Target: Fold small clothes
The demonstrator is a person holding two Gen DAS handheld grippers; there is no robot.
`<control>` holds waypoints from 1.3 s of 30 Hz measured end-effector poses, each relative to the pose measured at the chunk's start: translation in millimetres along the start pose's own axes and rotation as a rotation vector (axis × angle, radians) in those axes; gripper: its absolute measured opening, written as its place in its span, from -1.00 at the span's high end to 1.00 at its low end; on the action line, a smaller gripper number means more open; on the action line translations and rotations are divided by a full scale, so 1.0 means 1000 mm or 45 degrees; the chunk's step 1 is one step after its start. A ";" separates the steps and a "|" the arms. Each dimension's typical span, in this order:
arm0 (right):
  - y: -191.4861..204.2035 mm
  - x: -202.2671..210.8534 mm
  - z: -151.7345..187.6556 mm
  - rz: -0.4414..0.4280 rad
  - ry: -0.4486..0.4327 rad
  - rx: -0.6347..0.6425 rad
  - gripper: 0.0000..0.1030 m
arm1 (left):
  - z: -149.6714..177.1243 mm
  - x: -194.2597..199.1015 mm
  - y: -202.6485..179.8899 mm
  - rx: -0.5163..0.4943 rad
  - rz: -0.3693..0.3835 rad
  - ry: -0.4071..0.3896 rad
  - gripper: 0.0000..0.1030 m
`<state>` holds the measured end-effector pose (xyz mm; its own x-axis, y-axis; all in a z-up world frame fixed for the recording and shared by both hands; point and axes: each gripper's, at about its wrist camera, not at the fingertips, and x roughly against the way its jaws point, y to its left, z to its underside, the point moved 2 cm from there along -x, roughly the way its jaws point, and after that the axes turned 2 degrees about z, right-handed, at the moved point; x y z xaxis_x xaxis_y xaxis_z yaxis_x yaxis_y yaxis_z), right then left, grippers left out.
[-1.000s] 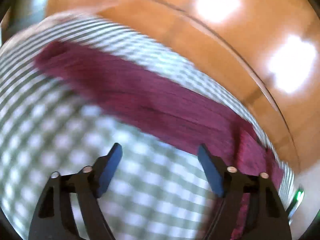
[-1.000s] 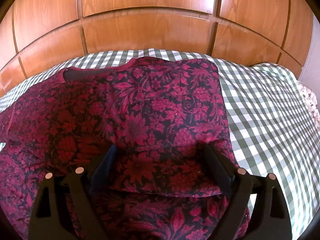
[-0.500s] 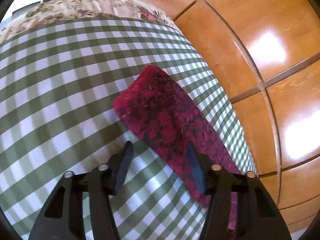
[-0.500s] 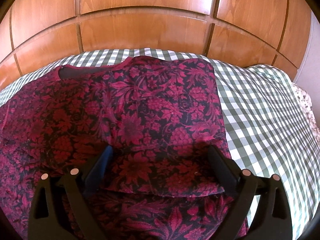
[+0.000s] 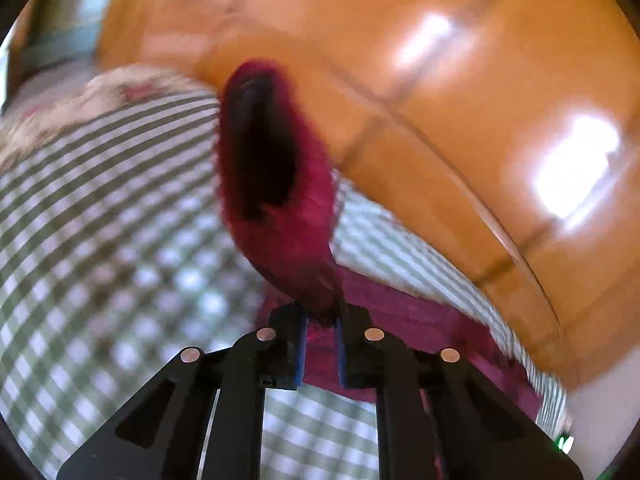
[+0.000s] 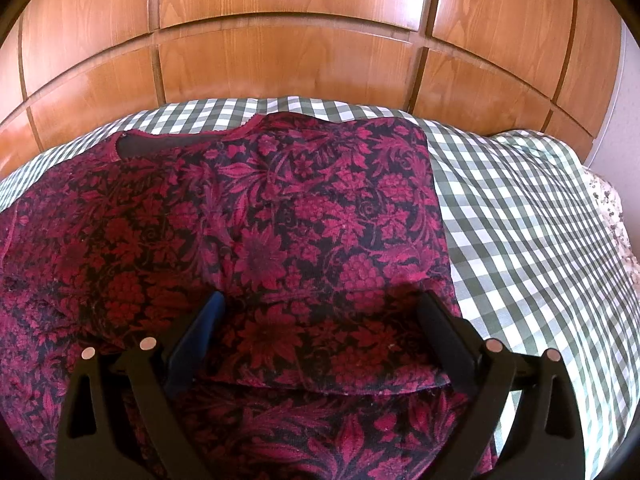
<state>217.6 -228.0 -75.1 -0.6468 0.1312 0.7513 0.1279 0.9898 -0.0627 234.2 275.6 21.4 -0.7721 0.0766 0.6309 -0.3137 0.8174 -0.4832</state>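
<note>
A dark red floral top (image 6: 280,240) lies spread on a green-and-white checked sheet (image 6: 520,220), its right sleeve folded in over the body. My right gripper (image 6: 320,312) is open and hovers just above the folded sleeve. In the left wrist view my left gripper (image 5: 321,320) is shut on the top's left sleeve (image 5: 276,184), which stands lifted off the sheet (image 5: 100,240) with its dark cuff opening facing me. This view is blurred by motion.
A wooden panelled headboard (image 6: 300,40) rises right behind the bed and also fills the upper part of the left wrist view (image 5: 440,80). A floral cover (image 6: 612,208) shows at the bed's right edge and another floral patch (image 5: 100,100) lies far left.
My left gripper has closed on the left sleeve and lifted it off the sheet; half a second ago it was open over the sleeve's end. My right gripper has barely moved.
</note>
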 end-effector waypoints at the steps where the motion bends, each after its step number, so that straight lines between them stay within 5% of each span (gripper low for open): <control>1: 0.000 0.000 0.000 0.002 -0.001 0.000 -0.88 | 0.008 0.000 -0.022 -0.062 0.038 0.009 0.80; 6: 0.001 0.001 0.000 0.012 -0.005 0.002 -0.88 | 0.060 -0.015 -0.113 -0.301 0.192 0.103 0.80; 13: 0.002 0.002 0.001 0.008 -0.005 -0.002 -0.88 | 0.139 -0.067 -0.192 -0.498 0.256 0.316 0.80; 16: 0.002 0.002 0.000 0.001 -0.005 -0.009 -0.88 | 0.164 -0.085 -0.209 -0.600 0.198 0.359 0.58; 19: 0.001 0.002 0.000 -0.010 -0.001 -0.016 -0.88 | 0.179 -0.087 -0.216 -0.653 0.200 0.390 0.06; 23: -0.004 0.004 -0.005 -0.051 0.032 -0.045 -0.88 | 0.180 -0.066 -0.219 -0.701 0.246 0.366 -0.48; 28: -0.001 0.030 -0.017 -0.146 0.017 -0.142 -0.87 | 0.174 -0.027 -0.200 -0.746 0.260 0.263 -0.49; 34: 0.066 0.067 -0.031 -0.540 0.014 -0.116 -0.70 | 0.153 -0.025 -0.138 -0.570 0.024 0.206 -0.49; 37: 0.116 0.064 -0.028 -0.649 0.096 -0.041 -0.49 | 0.145 -0.036 -0.104 -0.419 -0.094 0.231 -0.49; 39: 0.150 0.053 -0.024 -0.627 0.160 0.056 -0.06 | 0.141 -0.041 -0.088 -0.335 -0.122 0.245 -0.49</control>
<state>220.8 -74.4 -28.9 -0.5266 -0.3564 0.7718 -0.2026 0.9343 0.2932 215.6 119.7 -47.2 -0.6197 0.0782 0.7810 -0.2070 0.9435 -0.2587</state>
